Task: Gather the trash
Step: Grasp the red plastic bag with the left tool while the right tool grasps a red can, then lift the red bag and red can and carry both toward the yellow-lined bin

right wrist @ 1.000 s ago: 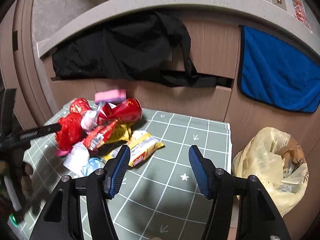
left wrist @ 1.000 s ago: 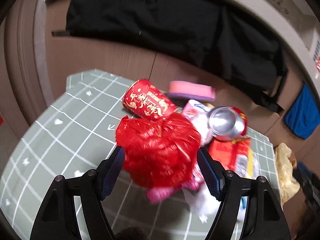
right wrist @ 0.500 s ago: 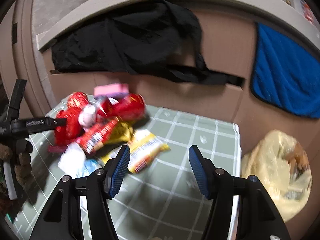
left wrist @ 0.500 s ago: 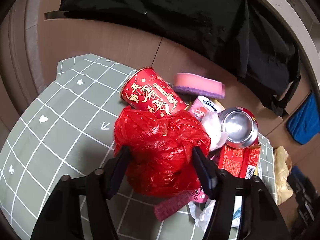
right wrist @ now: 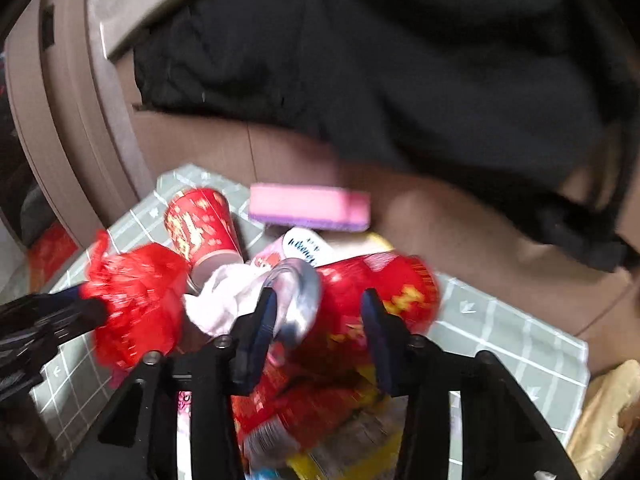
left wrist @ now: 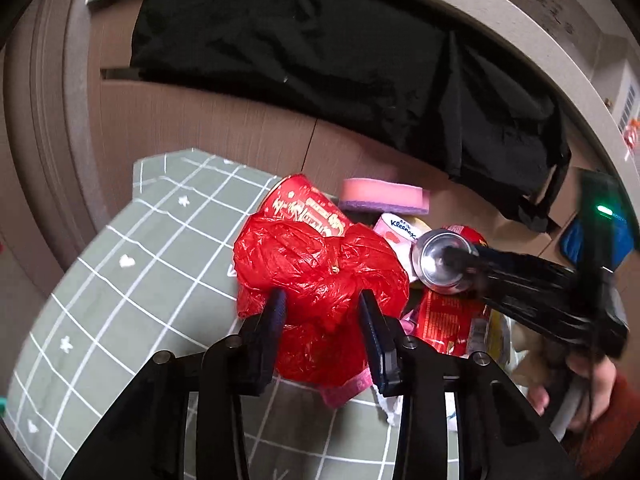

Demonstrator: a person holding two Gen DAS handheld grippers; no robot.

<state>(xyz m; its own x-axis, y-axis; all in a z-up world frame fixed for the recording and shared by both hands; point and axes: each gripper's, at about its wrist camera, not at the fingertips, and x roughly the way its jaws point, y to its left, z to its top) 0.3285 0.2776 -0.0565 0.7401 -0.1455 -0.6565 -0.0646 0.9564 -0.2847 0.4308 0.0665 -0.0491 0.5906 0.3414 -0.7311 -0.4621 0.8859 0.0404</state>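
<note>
My left gripper (left wrist: 322, 316) has its jaws closing, and both pads press into a crumpled red plastic bag (left wrist: 320, 264) on the green checked tablecloth (left wrist: 140, 260). The bag also shows at the left of the right wrist view (right wrist: 136, 304). My right gripper (right wrist: 318, 314) reaches in from the right (left wrist: 460, 260). Its jaws are closing astride the silver end of a red drink can (right wrist: 384, 292) lying on its side. That picture is blurred, and I see no firm pinch on the can (left wrist: 436, 268).
A red paper cup (left wrist: 304, 204), a pink sponge (left wrist: 380, 194), a Kleenex pack (left wrist: 400, 230), white tissue (right wrist: 224, 300) and a red snack wrapper (left wrist: 448, 320) crowd the pile. A yellow bag (right wrist: 604, 412) sits off the table's right edge. Black cloth (left wrist: 320, 60) hangs behind.
The left jaws narrowed from wide apart until they squeezed the red bag. The right gripper swung left from the bare part of the cloth onto the pile, and its jaws narrowed around the can.
</note>
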